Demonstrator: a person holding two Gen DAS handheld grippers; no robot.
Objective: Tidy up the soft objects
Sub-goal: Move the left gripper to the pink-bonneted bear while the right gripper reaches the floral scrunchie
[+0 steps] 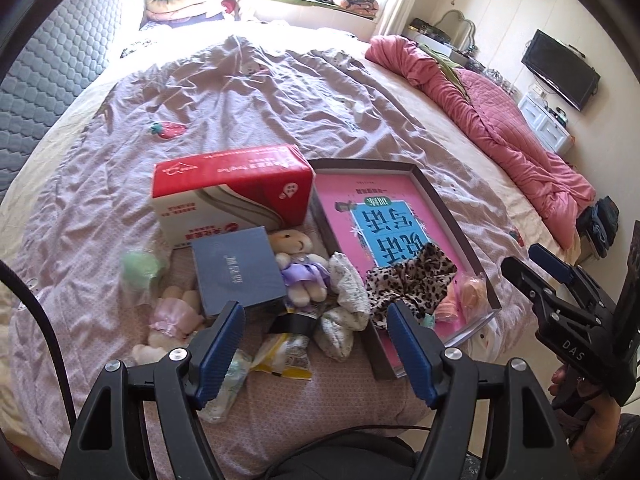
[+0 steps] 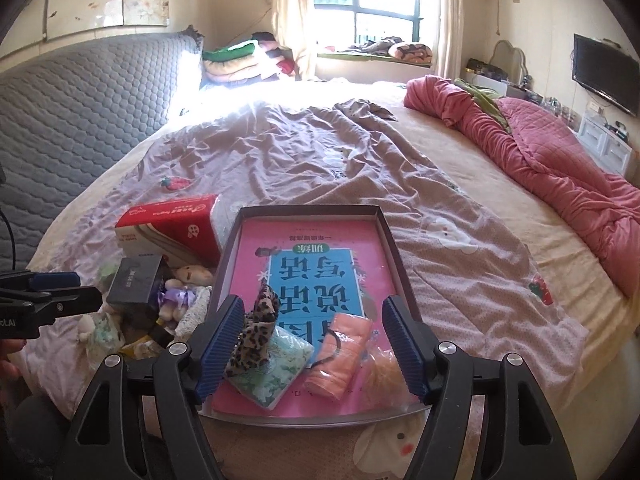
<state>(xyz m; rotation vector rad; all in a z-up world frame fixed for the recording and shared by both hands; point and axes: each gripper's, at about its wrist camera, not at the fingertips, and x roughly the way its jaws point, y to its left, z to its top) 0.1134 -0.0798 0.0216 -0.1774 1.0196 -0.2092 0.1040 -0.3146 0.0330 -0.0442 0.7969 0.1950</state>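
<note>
A brown tray [image 2: 308, 211] with a pink book [image 2: 320, 240] in it lies on the bed. In the tray are a leopard-print cloth [image 2: 258, 328], a mint floral packet [image 2: 276, 368] and an orange rolled cloth [image 2: 340, 356]. My right gripper [image 2: 313, 304] hangs open above them, gripping nothing. Left of the tray is a pile: a plush bear in a purple dress [image 1: 298, 264], white patterned socks [image 1: 348, 284], a pink plush [image 1: 172, 316] and a green soft thing in plastic [image 1: 140, 268]. My left gripper [image 1: 314, 312] is open above the pile's near side, empty.
A red tissue pack [image 1: 232, 188], a blue-grey box [image 1: 236, 272] and a yellow snack packet [image 1: 284, 356] sit in the pile. A crumpled pink quilt [image 1: 500, 120] lies along the bed's right side. The grey padded headboard [image 2: 80, 112] is at the left.
</note>
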